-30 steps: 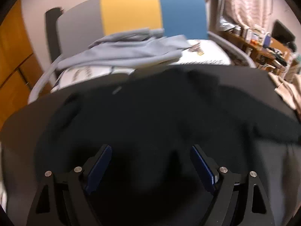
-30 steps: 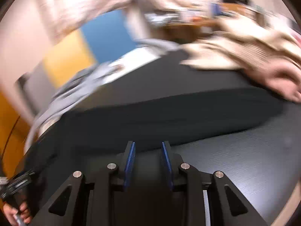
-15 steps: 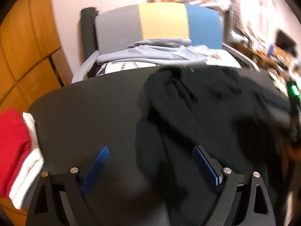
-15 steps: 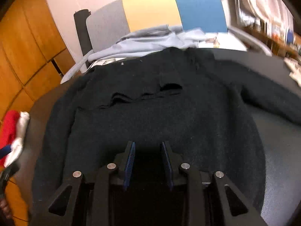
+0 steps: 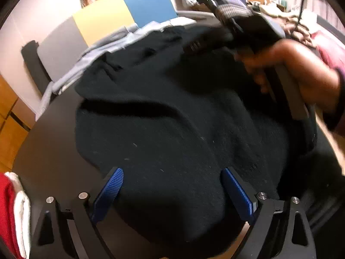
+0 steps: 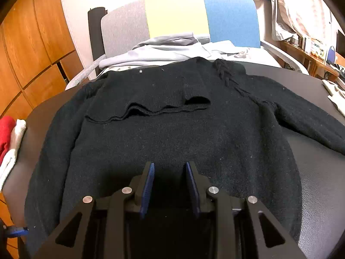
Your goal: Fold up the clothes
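— Fingers on the left gripper (image 5: 172,185), how are they?
— Spread wide above the black sweater (image 5: 172,118), gripping nothing. It lies on a dark table (image 5: 49,151); a red-and-white cloth (image 5: 13,211) sits at the left edge, and a hand (image 5: 301,75) grips the other tool's handle at upper right.
— And the right gripper (image 6: 169,172)?
— Pads a narrow gap apart over the sweater's near hem; whether they pinch it, I cannot tell. Sweater spread flat, one sleeve (image 6: 312,120) out right. Behind: grey clothes (image 6: 172,51) on a grey, yellow and blue chair (image 6: 179,15), wooden cabinets (image 6: 32,43) on the left.
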